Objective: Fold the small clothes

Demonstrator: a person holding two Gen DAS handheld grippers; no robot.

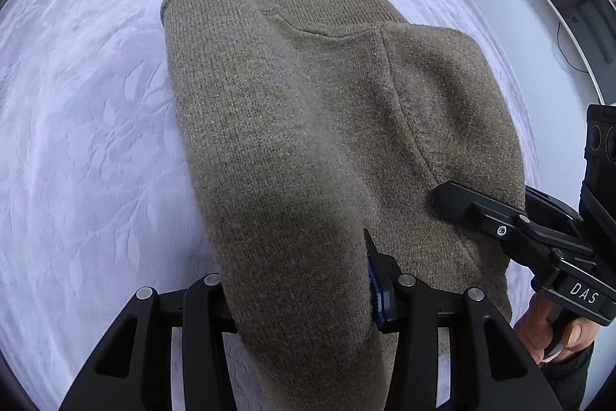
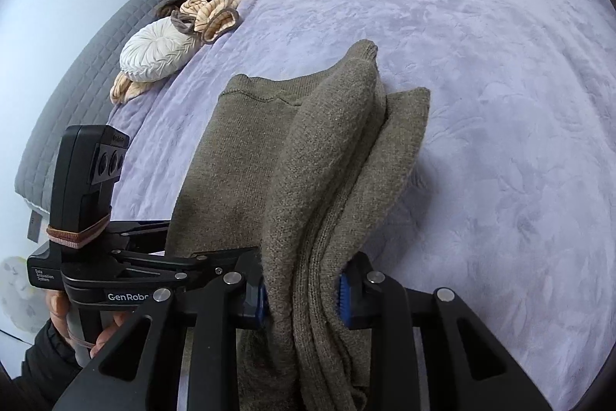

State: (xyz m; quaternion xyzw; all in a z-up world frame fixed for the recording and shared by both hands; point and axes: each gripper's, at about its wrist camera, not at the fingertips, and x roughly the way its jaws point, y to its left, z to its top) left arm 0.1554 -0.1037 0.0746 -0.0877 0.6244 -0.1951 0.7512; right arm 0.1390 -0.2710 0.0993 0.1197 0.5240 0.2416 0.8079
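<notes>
Left wrist view: olive knit sweater [image 1: 308, 126] fills the centre of the frame, lying on the lavender bedspread [image 1: 84, 126]. Left gripper [image 1: 304, 299] pinches a thick fold at lower centre; the right gripper [image 2: 302, 299], in its own view, clamps several bunched layers. The knit looks soft, limp and moderately heavy, likely to sag; hems and seam edges offer the firmest hold.
</notes>
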